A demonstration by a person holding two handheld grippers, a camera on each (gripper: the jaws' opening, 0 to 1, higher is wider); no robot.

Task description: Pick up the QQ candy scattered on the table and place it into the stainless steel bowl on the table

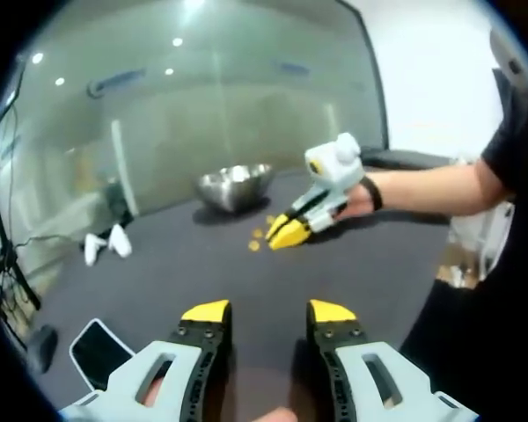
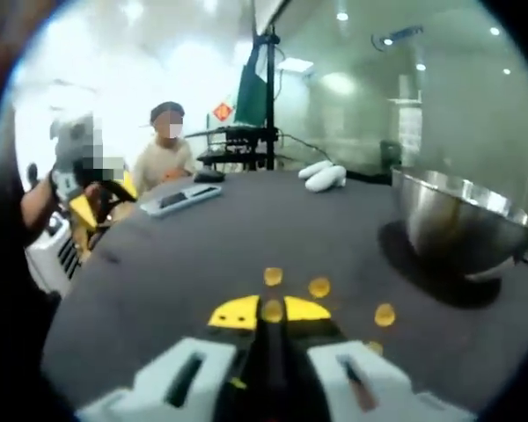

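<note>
Left tongs [image 1: 268,309] stand wide apart over the dark worktop [image 1: 158,272], yellow tips on grey-white plastic bodies, holding nothing; their lower parts are cut off by the bottom of the left gripper view. Farther left on the worktop lie a dark flat phone-like slab [image 1: 97,352], partly cut off, and two small white rounded objects [image 1: 106,244] too blurred to name. Behind them a round, shiny stainless steel bowl [image 1: 236,186] sits near the far edge. Just right of it, the right tongs [image 1: 288,233] reach down to a few small yellow QQ candy pieces [image 1: 257,239] on the worktop, held by a person's hand [image 1: 356,200] with a dark wristband.

From the right gripper view, the right tongs [image 2: 271,311] are nearly shut on one yellow QQ candy [image 2: 272,309] between the tips; whether it is lifted off the matte worktop [image 2: 202,246] cannot be told. Other round candies [image 2: 319,287] lie just beyond and to the right. The bowl [image 2: 458,224] stands at the right, its far side cut off. A seated person [image 2: 163,158] shows beyond the worktop.
</note>
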